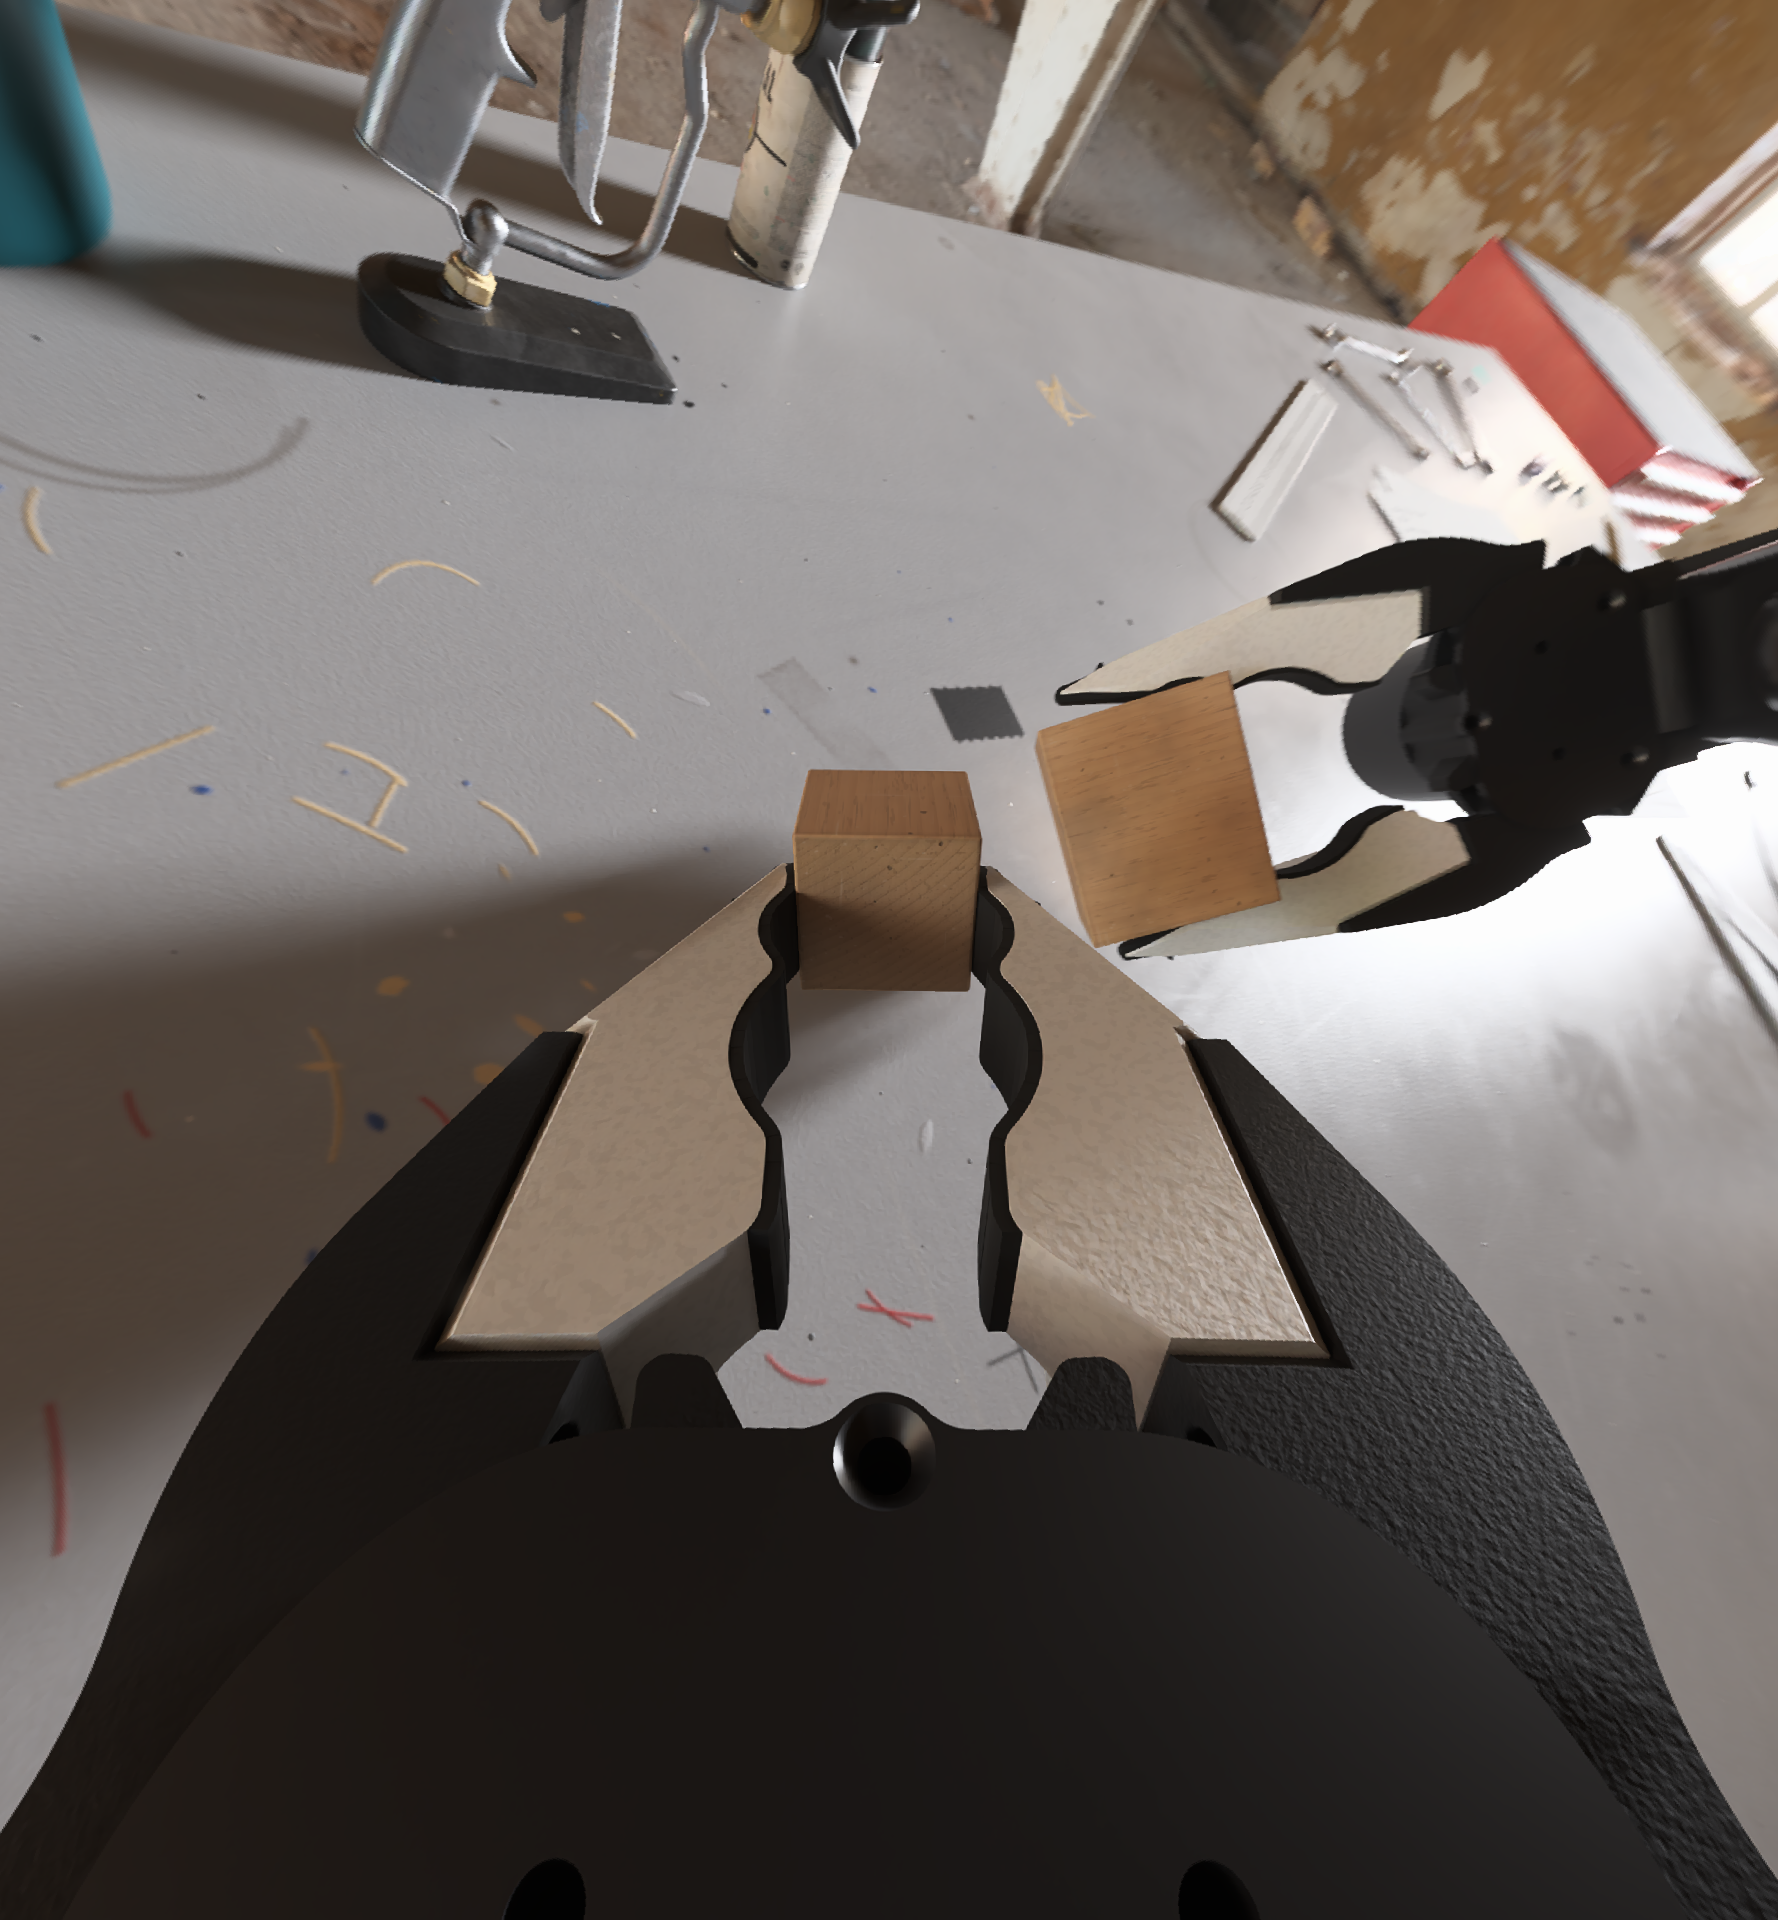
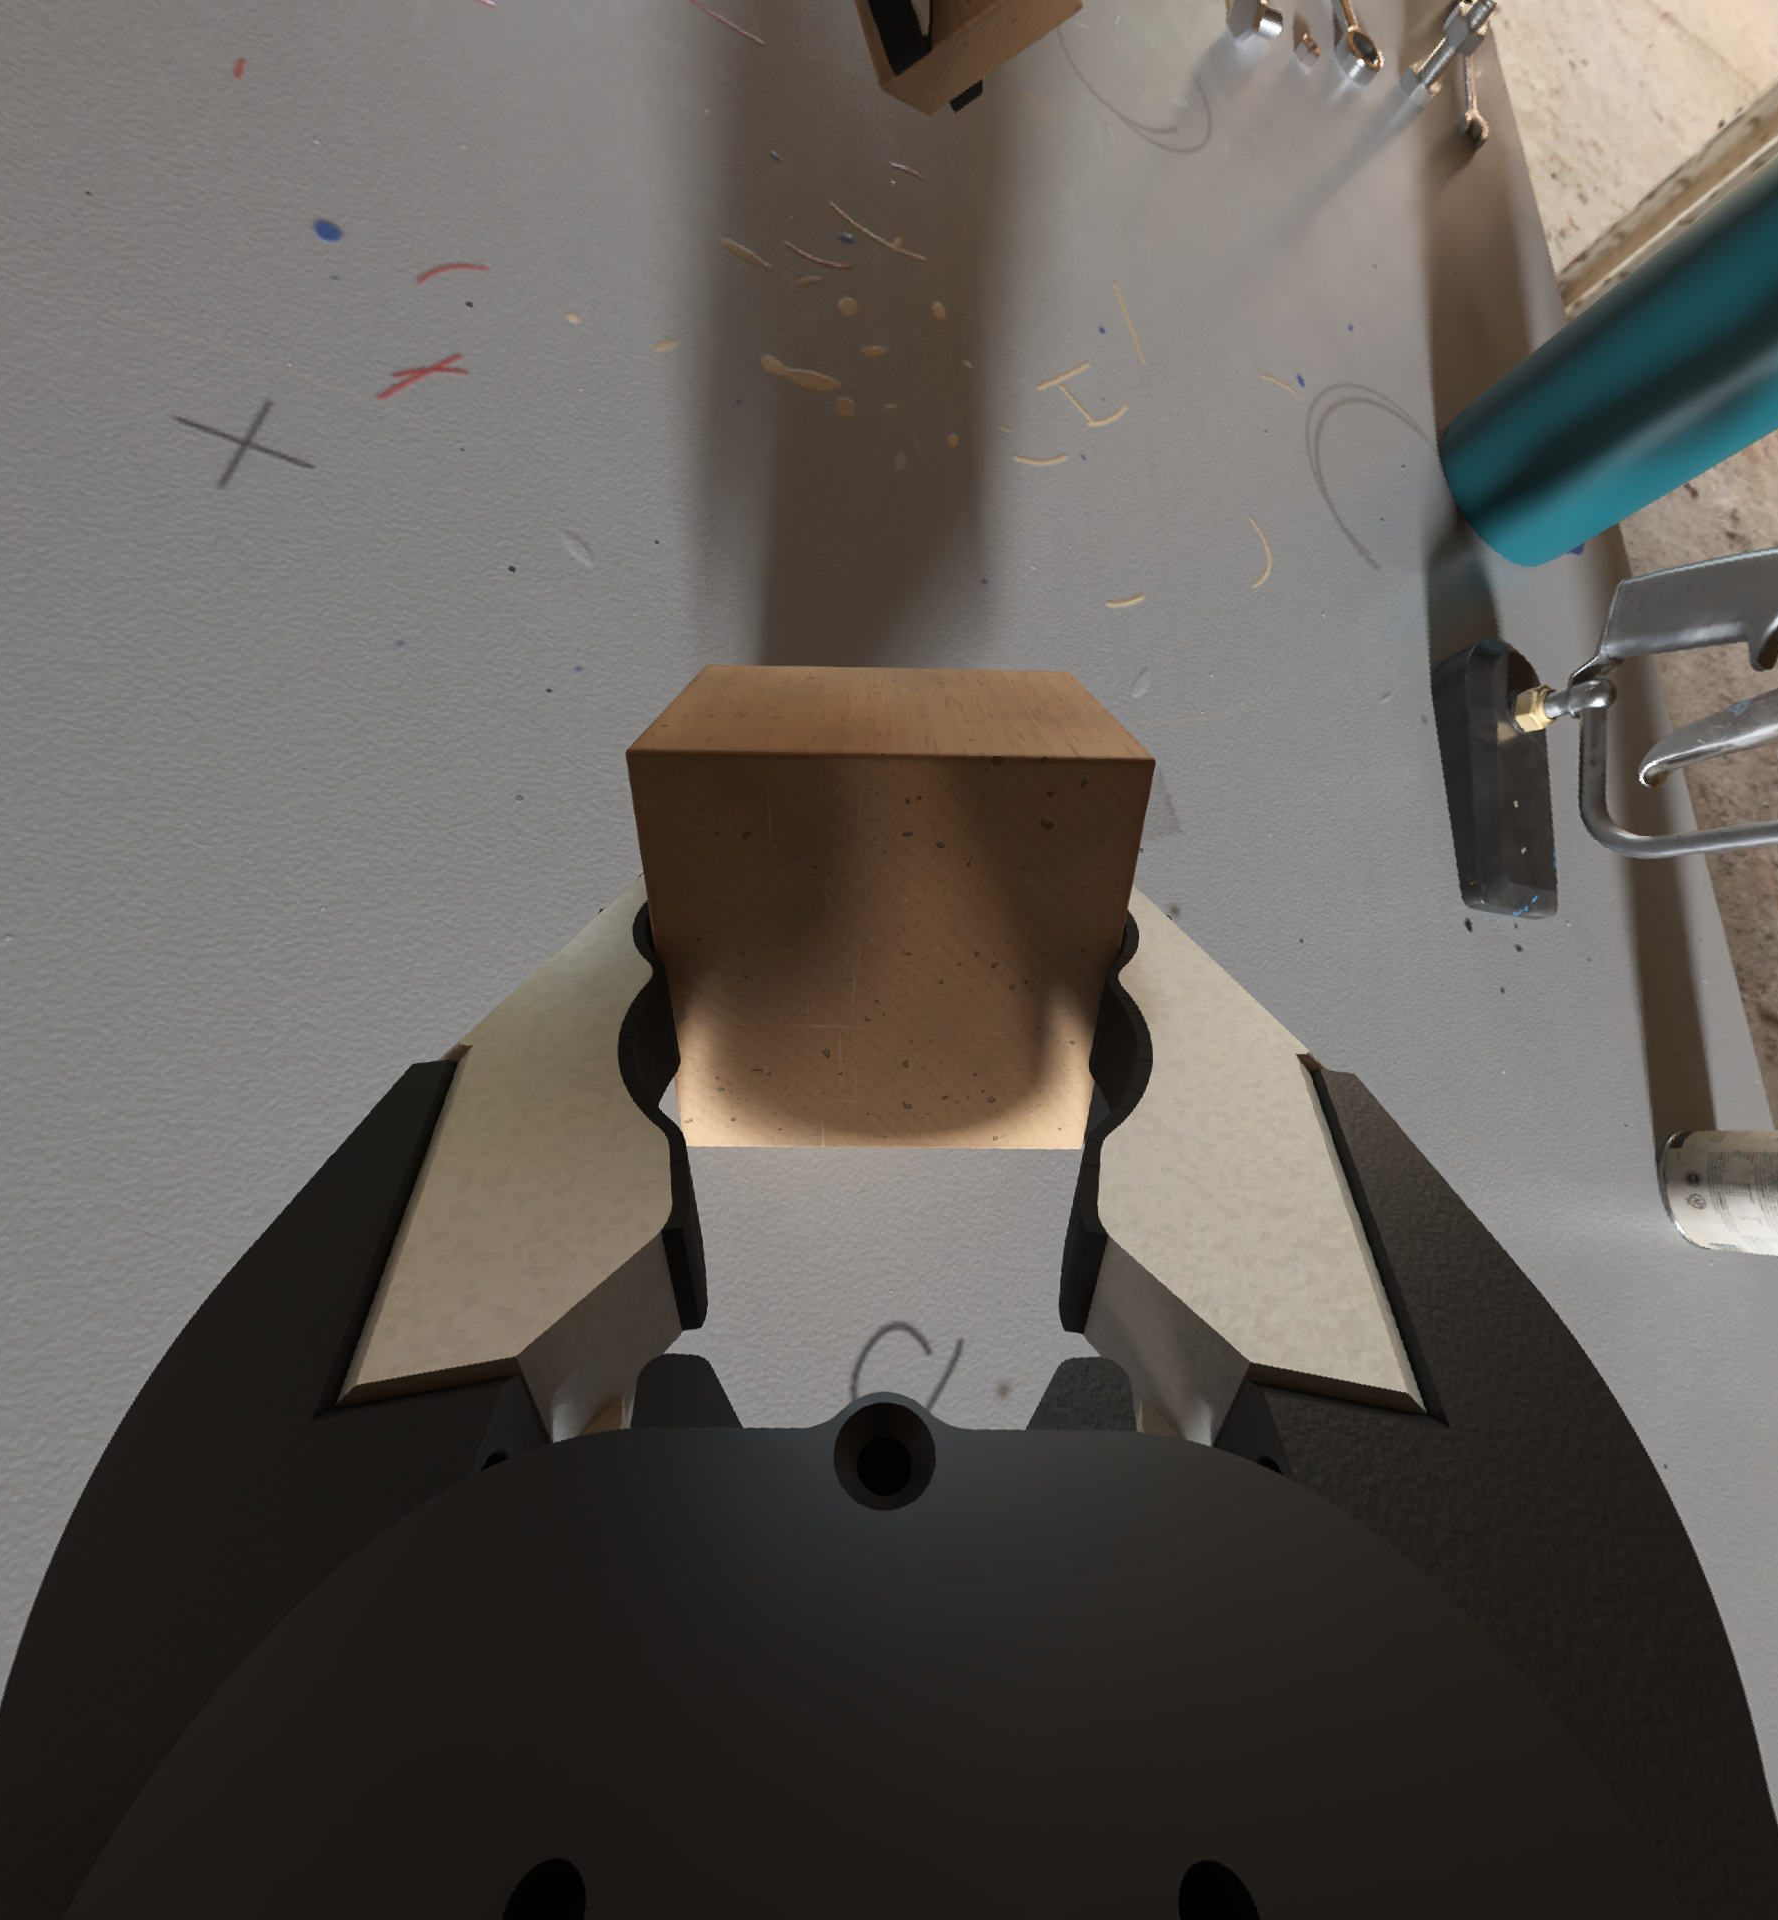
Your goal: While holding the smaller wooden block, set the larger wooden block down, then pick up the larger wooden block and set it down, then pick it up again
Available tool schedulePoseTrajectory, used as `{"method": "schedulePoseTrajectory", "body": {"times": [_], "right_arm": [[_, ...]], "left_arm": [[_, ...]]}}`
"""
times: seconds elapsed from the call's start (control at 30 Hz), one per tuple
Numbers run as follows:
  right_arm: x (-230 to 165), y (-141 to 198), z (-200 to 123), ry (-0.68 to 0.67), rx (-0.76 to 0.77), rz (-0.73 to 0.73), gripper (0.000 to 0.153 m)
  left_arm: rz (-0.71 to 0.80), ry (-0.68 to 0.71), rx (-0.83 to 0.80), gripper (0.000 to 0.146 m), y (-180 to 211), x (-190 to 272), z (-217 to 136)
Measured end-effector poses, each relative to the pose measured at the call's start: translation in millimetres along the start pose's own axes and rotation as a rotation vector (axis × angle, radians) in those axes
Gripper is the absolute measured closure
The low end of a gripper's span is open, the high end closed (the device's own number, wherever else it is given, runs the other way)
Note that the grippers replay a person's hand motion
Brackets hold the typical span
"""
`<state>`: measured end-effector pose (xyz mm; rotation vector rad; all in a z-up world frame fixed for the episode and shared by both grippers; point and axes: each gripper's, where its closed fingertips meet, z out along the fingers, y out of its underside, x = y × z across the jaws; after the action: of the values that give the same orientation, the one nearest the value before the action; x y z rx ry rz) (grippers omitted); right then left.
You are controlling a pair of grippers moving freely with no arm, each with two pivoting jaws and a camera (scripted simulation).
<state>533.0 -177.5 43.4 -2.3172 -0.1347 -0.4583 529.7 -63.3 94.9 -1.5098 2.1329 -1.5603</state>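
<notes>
Gripping the smaller wooden block between its fingertips, the left gripper is closed on the block's two sides and holds it clear of the grey table, with bare table showing under the block between the fingers. Just to its right, the right gripper comes in from the side, its two pale fingers clamped above and below the larger wooden block, which is tilted and apart from the smaller one. In the right wrist view the right gripper has the larger wooden block squeezed between its fingers near the tips, the block filling the gap from side to side; whether its underside touches the table I cannot tell. The smaller wooden block shows at the top edge of that view, partly cut off.

Farther back on the table stand a metal spray gun on a dark base and a pale spray can, with a teal cylinder at the far left. Off to the right lie some wrenches beside a red box. Coloured scratches and paint flecks mark the table top.
</notes>
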Motion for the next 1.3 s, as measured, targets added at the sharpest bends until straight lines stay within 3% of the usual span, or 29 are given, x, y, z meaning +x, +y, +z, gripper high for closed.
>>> {"method": "schedulePoseTrajectory", "body": {"times": [0.5,0.77,0.97,1.3], "right_arm": [[2,8,2,-0.010,-0.017,0.009,0.072],[2,9,2,-0.014,-0.017,0.011,0.072],[3,9,2,-0.015,-0.015,0.013,0.072],[2,7,2,-0.006,-0.013,0.004,0.072]], "left_arm": [[-0.457,0.539,0.112,0.114,-6,13,-1],[-0.590,0.697,0.136,0.114,-7,15,-1],[-0.546,0.654,0.130,0.114,-7,14,-1],[-0.298,0.381,0.077,0.114,-4,11,-1]]}}
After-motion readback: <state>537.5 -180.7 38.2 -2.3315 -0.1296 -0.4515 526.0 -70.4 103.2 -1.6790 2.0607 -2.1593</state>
